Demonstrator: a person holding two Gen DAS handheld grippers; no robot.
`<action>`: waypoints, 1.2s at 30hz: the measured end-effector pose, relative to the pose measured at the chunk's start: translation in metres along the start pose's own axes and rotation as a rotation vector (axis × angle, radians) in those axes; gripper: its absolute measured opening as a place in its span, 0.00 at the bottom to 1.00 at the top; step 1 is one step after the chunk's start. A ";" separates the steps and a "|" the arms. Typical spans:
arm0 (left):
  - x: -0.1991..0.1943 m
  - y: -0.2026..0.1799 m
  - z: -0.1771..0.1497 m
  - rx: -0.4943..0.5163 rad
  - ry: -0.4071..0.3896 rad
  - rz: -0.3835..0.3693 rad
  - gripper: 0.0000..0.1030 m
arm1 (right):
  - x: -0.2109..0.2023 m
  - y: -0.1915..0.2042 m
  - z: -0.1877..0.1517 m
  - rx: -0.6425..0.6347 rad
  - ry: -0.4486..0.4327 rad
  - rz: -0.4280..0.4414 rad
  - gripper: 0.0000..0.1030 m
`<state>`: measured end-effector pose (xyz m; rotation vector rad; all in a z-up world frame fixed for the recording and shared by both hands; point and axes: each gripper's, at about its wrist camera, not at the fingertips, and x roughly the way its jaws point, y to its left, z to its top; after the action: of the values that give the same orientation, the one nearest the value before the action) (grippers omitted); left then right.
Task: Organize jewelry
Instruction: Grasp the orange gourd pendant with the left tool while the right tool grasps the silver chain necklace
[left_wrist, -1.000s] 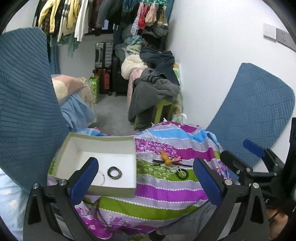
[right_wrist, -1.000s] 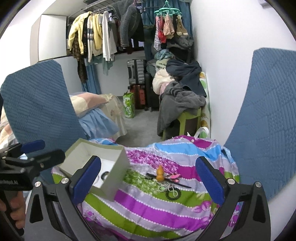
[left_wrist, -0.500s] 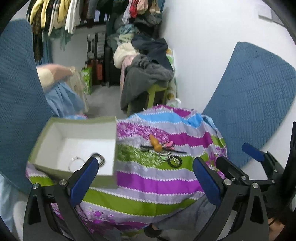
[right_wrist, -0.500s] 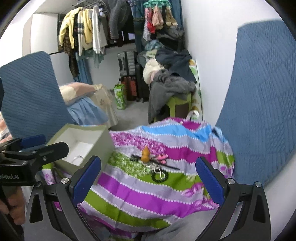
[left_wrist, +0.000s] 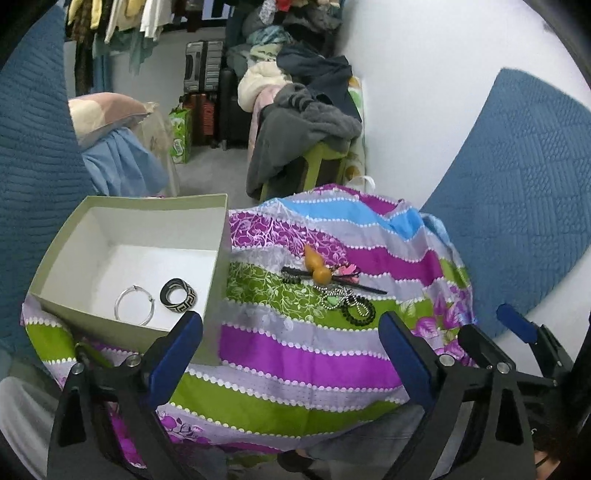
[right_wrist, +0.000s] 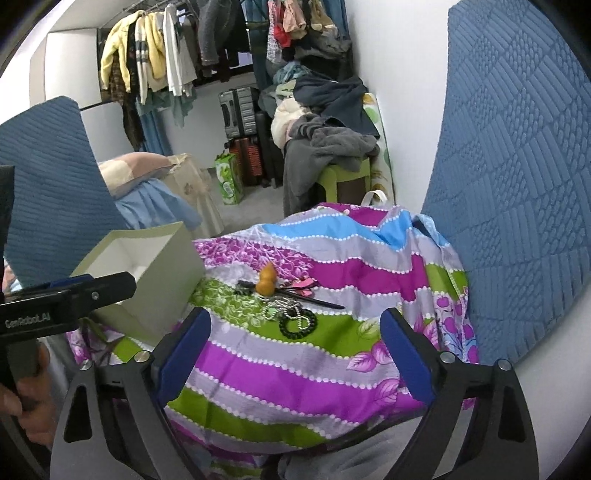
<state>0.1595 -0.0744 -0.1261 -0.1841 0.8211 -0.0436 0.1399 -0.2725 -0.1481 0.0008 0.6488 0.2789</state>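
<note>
Left gripper: jaws wide and closing, nothing between them, above the near edge of the cloth.
Right gripper: jaws wide and closing, nothing between them.
Surface: a striped floral cloth in purple, green, grey and blue, draped over a low mound.
Box: one, pale green outside, white inside, on the cloth's left part.
In the box: two pieces, a thin silver bangle and a black patterned bangle, side by side.
Loose pile: on the cloth right of the box; one orange gourd charm, one black stick, a pink piece, a beaded chain, one black bead bracelet.
Room: blue quilted cushions either side, white wall, heaped clothes, suitcases, hanging garments behind.
</note>
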 end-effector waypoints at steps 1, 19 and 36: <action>0.004 -0.001 0.000 0.003 0.006 -0.008 0.90 | 0.004 -0.002 -0.003 -0.002 0.003 0.005 0.83; 0.123 -0.008 0.030 -0.069 0.170 -0.169 0.51 | 0.110 -0.018 -0.007 0.000 0.141 0.236 0.45; 0.211 -0.003 0.045 -0.145 0.282 -0.279 0.43 | 0.200 -0.025 -0.012 -0.001 0.251 0.312 0.41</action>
<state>0.3360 -0.0943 -0.2484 -0.4356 1.0755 -0.2778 0.2915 -0.2467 -0.2787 0.0675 0.8989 0.5871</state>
